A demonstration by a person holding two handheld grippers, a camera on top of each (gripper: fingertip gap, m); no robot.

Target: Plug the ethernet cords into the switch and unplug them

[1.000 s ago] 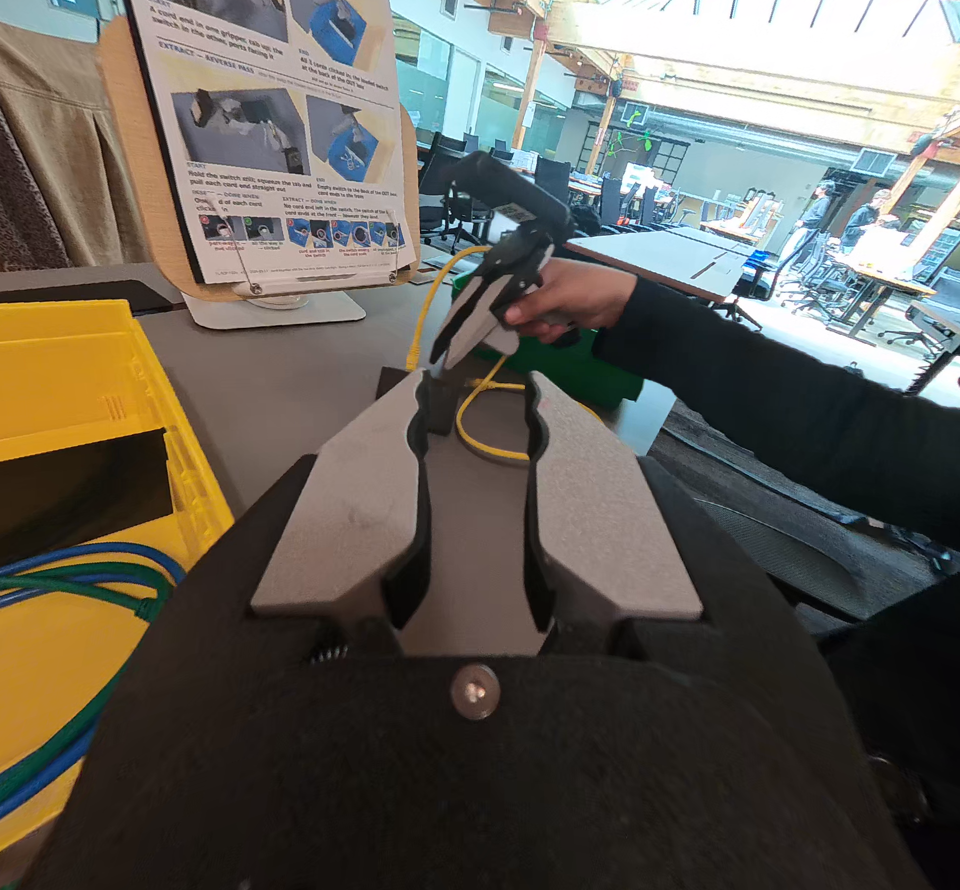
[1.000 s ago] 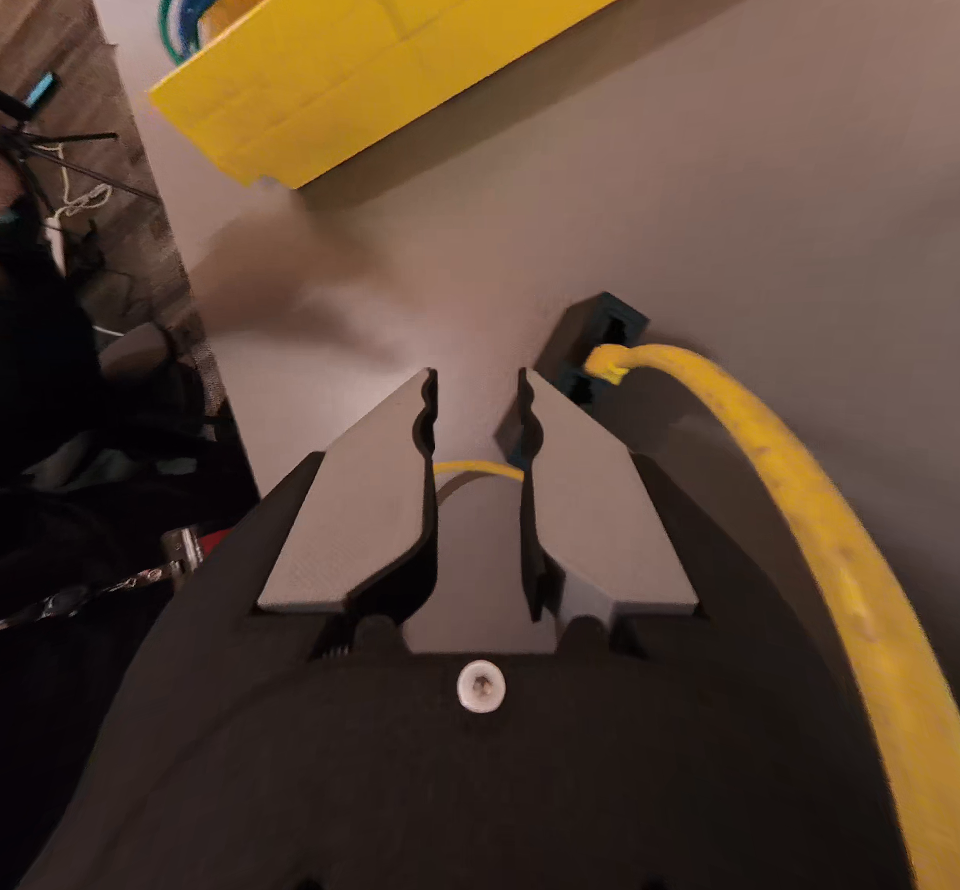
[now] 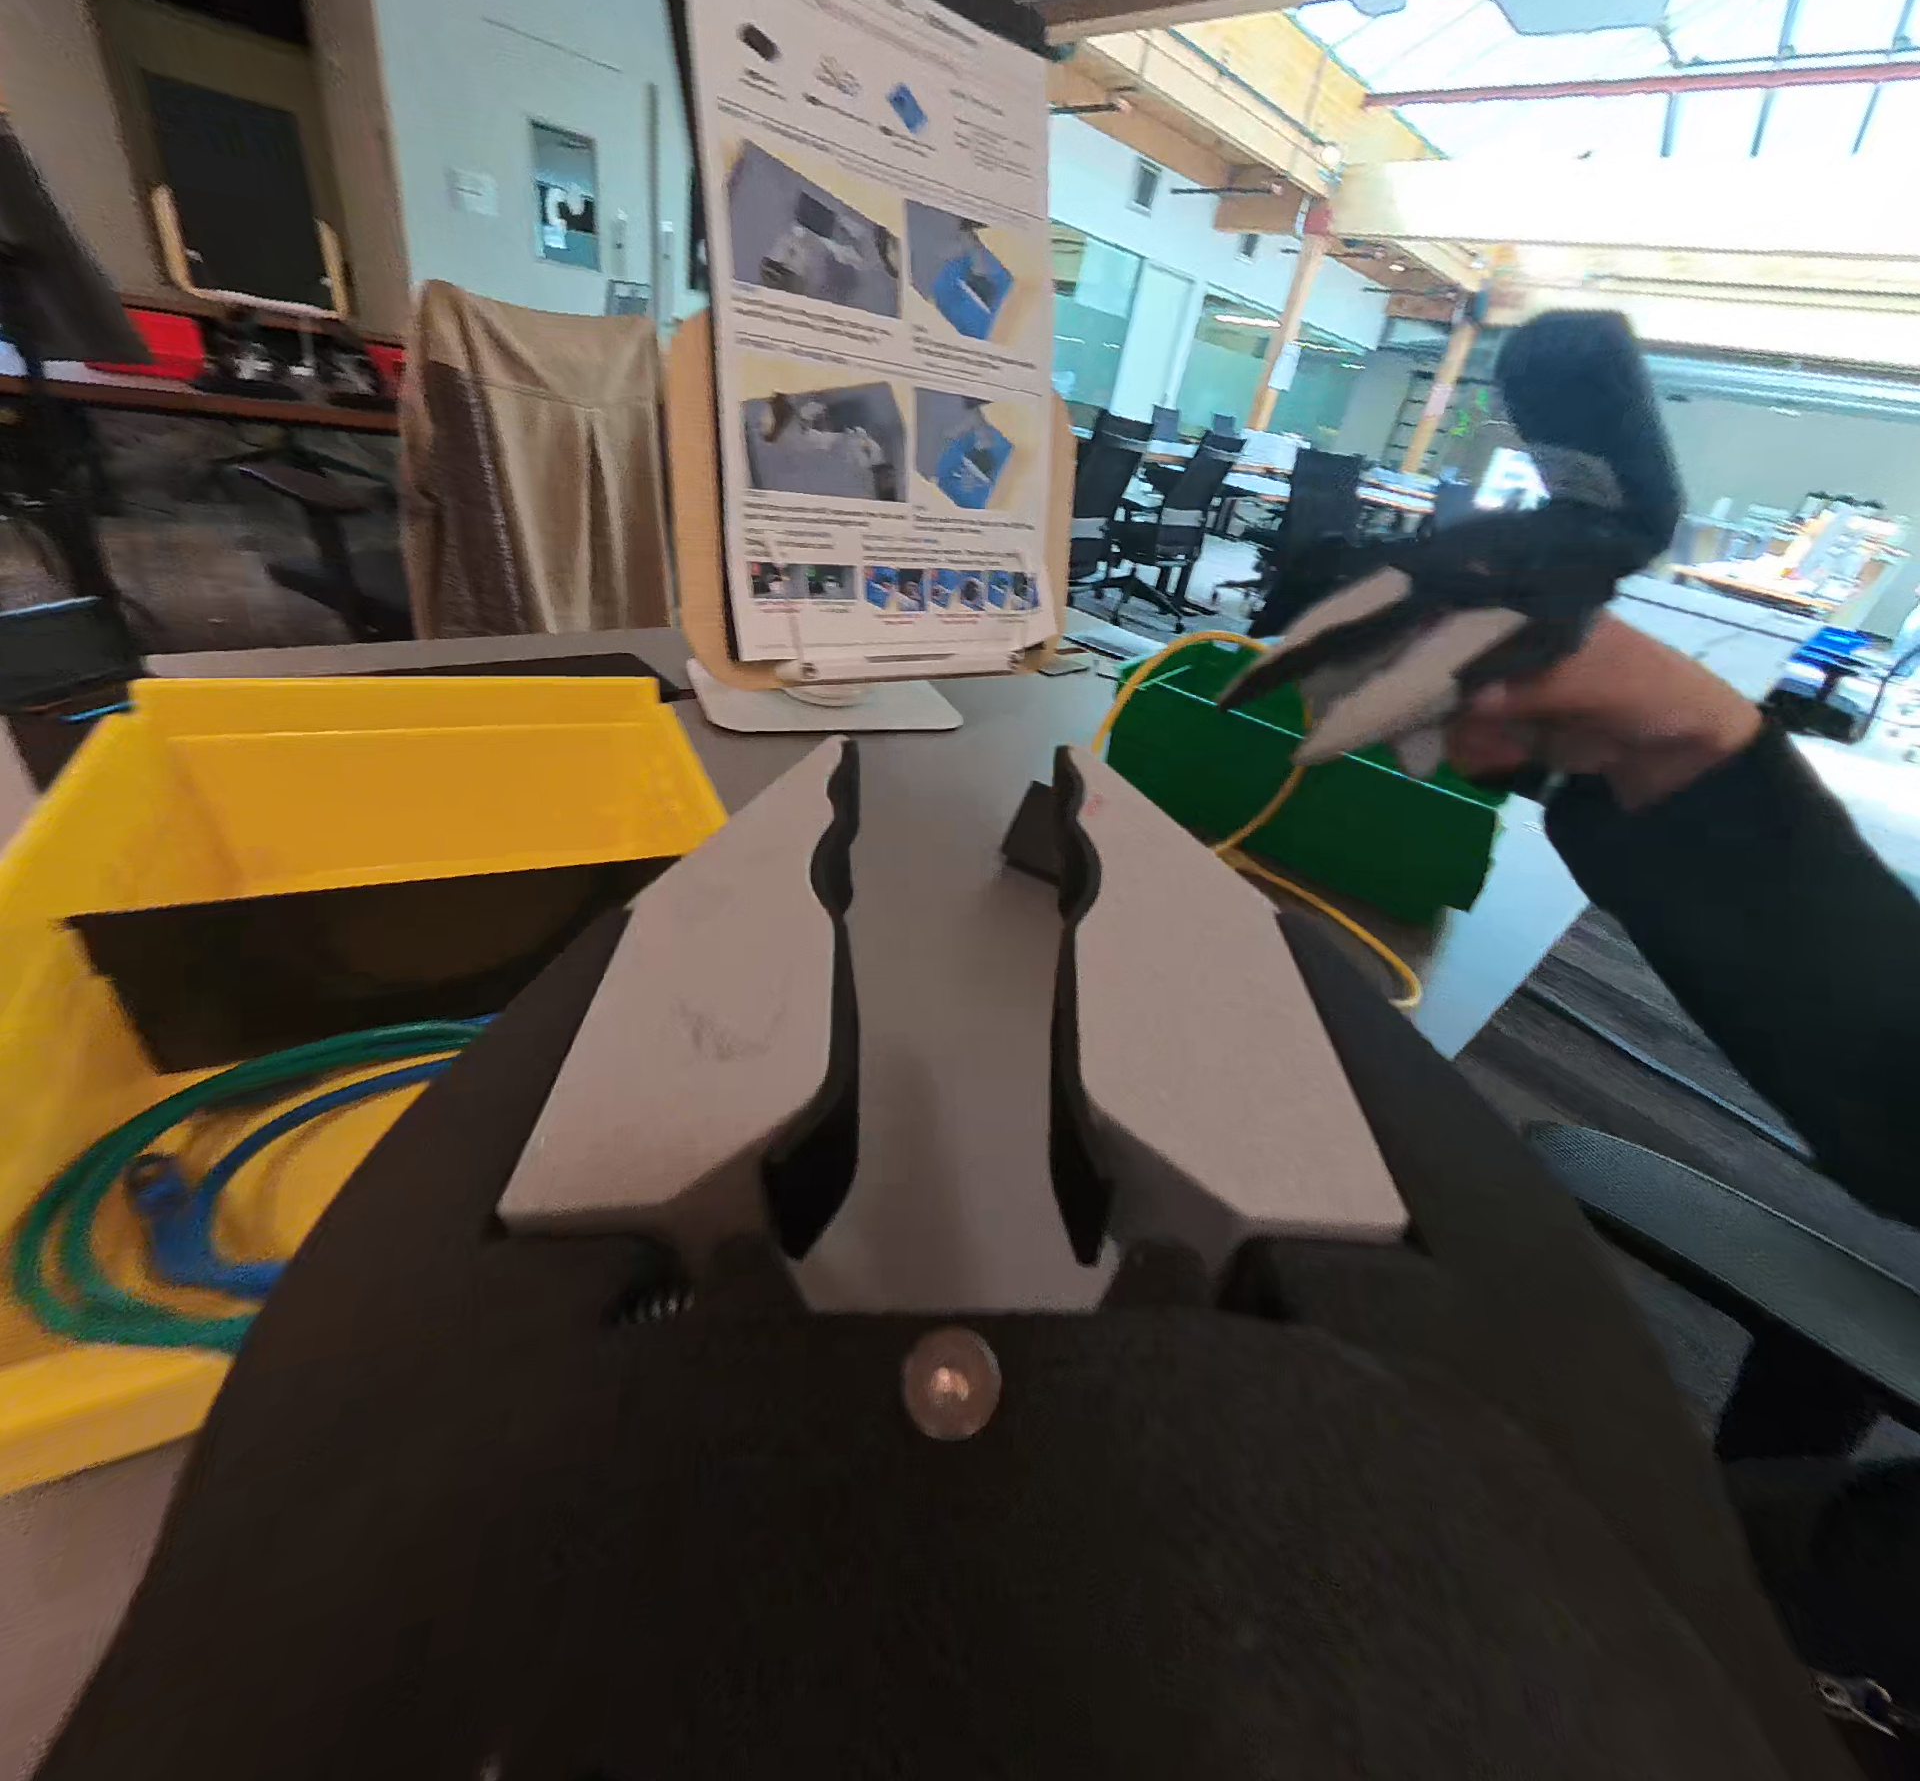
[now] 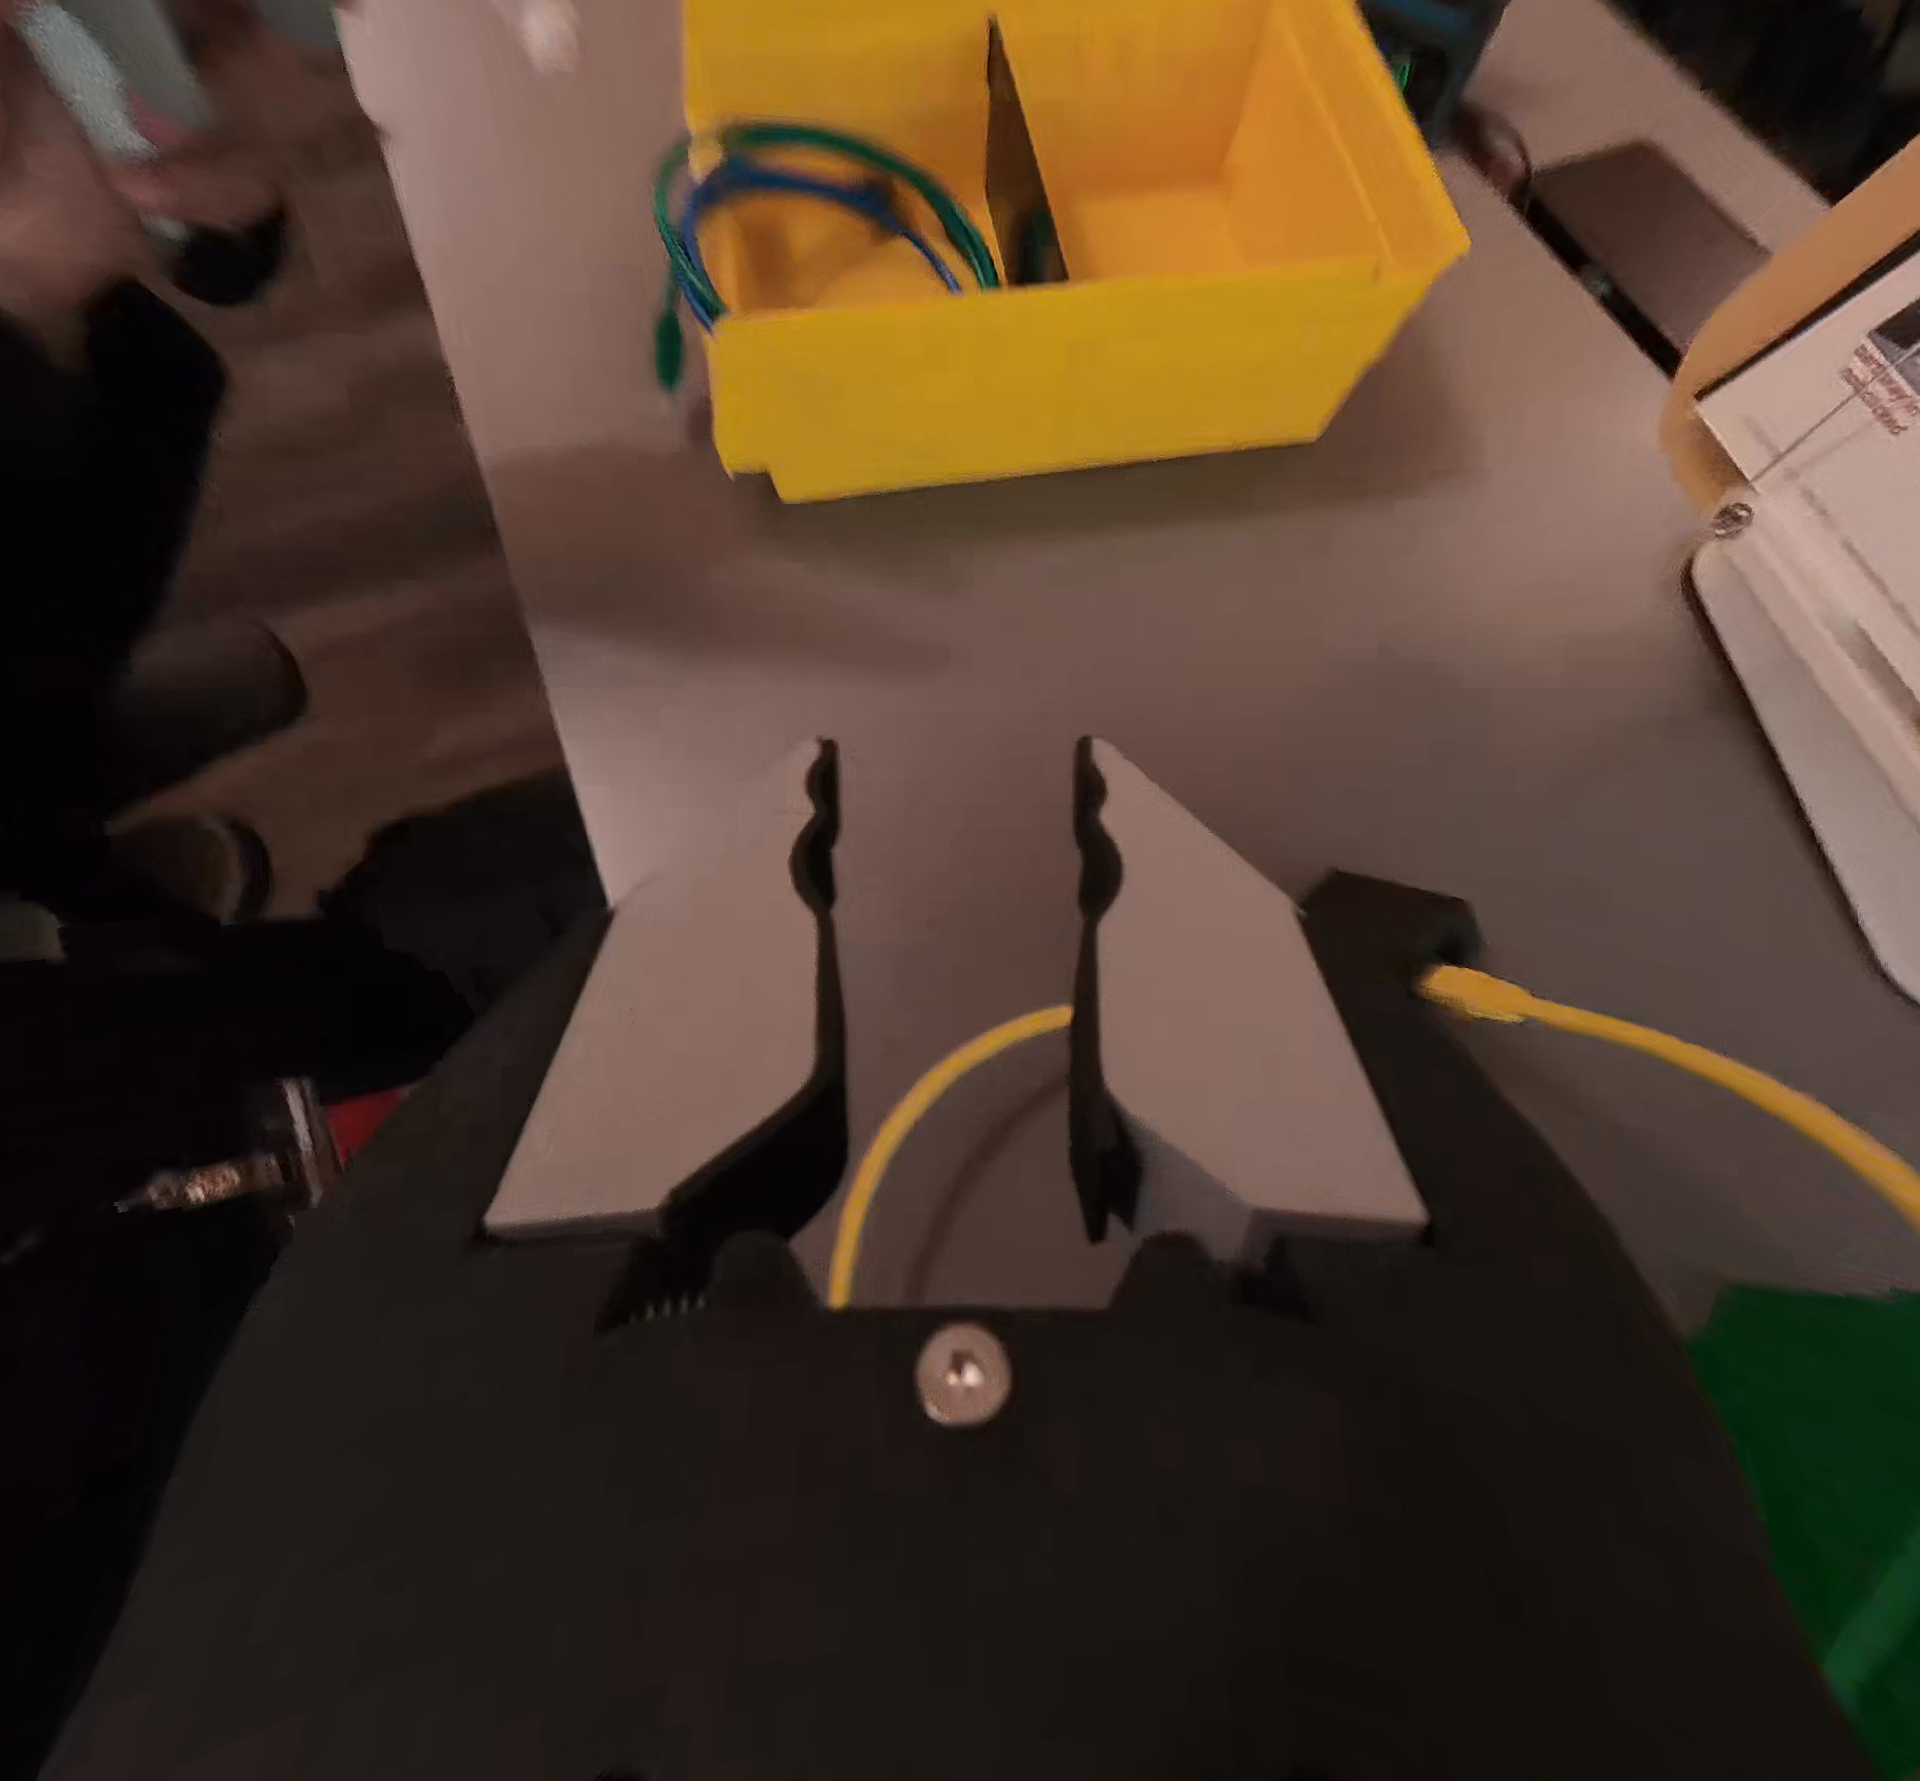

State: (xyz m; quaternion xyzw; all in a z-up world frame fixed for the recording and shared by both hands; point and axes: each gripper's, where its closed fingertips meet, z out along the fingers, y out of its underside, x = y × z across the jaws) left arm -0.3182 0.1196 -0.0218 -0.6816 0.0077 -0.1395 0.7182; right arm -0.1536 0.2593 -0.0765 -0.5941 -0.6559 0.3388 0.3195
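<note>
**Currently: One Cord Seated, Two Cords Pending**

Status of the switch. The small black switch (image 4: 1387,916) rests on the grey surface (image 4: 1195,609), just beside the right tongs (image 4: 951,765) on their outer side. In the left wrist view only a corner of it shows behind one finger of the left tongs (image 3: 951,775).

Status of the cords. The yellow cord (image 4: 1621,1040) has its plug end at the switch face and appears seated in a port; blur prevents confirmation of full engagement. Its slack loops back under the right tongs and trails toward the green bin (image 3: 1340,817). The green cord (image 4: 821,152) and blue cord (image 4: 790,204) lie coiled in one compartment of the yellow bin (image 4: 1039,381); the other compartment appears empty.

Status of the tongs. Both pairs are parted with a moderate gap and hold nothing. Neither touches the switch or any cord.

Assessment. Judged from this layout, the plugging phase is about one third complete. Two cords remain to be fetched from the yellow bin and inserted. The whole unplugging phase is not yet done.
</note>
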